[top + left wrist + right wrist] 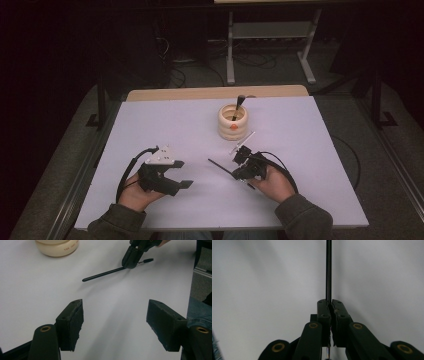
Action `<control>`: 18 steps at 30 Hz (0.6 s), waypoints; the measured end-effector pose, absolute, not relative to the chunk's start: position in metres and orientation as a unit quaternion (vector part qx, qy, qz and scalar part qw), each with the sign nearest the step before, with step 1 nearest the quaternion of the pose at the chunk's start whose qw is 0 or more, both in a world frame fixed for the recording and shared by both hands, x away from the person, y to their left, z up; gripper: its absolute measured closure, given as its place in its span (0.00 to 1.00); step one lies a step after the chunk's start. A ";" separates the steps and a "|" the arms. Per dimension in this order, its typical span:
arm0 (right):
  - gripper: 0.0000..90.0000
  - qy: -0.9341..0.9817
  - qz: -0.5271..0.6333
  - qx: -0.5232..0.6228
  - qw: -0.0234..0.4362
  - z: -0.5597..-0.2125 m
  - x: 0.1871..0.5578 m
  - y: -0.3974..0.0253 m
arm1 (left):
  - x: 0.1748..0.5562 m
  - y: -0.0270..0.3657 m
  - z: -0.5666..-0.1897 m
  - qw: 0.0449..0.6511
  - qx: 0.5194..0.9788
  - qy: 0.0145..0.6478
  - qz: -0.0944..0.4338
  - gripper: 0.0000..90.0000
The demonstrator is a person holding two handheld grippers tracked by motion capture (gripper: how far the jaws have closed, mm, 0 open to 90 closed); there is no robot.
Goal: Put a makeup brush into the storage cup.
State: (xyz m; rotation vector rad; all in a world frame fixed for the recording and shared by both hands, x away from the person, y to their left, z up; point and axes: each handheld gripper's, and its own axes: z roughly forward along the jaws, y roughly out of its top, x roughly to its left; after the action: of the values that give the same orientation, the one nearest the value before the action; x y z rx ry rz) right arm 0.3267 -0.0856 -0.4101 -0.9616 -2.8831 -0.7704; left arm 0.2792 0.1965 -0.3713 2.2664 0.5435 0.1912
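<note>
Over at the eight o'clock side of the white table (150, 125) the left gripper (182, 175) idles with its jaws spread wide on nothing, while at five o'clock the right gripper (239, 161) has its jaws pinched tight on a thin black brush (103, 273). To finish cleanly I'd lift that brush, keep it steep and drop it handle-first into the cream ring holder (232, 122) at twelve o'clock, beside the brush already standing there. Beyond the bare tabletop, the room is dim, with cables and a grey stand on the carpet.
</note>
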 end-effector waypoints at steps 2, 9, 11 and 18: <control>0.95 -0.923 -0.257 -0.286 0.007 -0.403 0.322 -0.085 | 0.278 0.194 -0.370 0.392 0.893 0.208 0.076 0.33; 0.95 -0.933 -0.275 -0.231 0.009 -0.378 0.309 -0.083 | 0.278 0.184 -0.362 0.383 0.902 0.187 0.074 0.35; 0.95 -0.937 -0.277 -0.213 0.011 -0.373 0.306 -0.082 | 0.278 0.181 -0.359 0.378 0.905 0.180 0.074 0.37; 0.95 -0.948 -0.277 -0.155 0.025 -0.365 0.294 -0.078 | 0.278 0.169 -0.354 0.360 0.918 0.152 0.067 0.43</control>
State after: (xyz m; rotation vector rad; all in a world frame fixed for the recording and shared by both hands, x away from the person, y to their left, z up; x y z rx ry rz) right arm 0.2939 -0.0779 -0.3648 -0.4778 -2.9315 -0.8552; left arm 0.2778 0.1690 -0.3545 2.3659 0.3921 0.1723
